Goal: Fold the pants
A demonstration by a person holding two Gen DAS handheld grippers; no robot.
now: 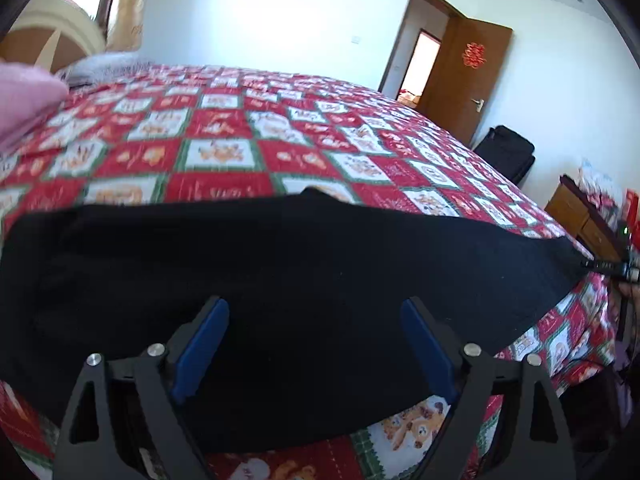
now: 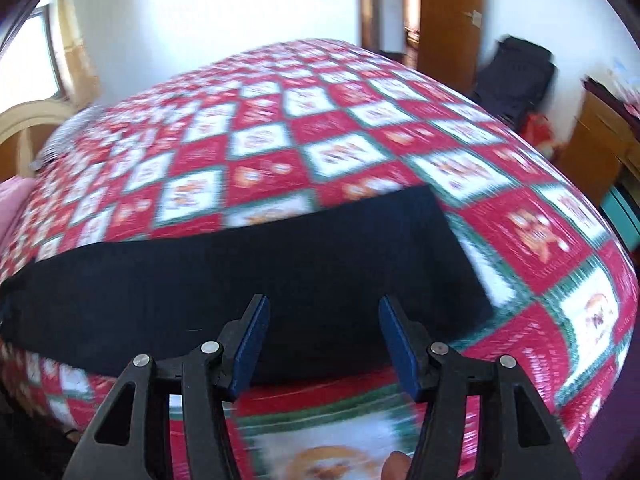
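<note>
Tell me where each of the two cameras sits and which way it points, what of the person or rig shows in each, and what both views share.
Left wrist: on the left gripper, looking forward along its open blue fingers over the black pants; the right gripper's tip enters at right.
Right wrist: on the right gripper, jaws open, above the pants' end; a fingertip shows at the bottom.
Shared: the pants, the red patchwork quilt and the wooden door.
</note>
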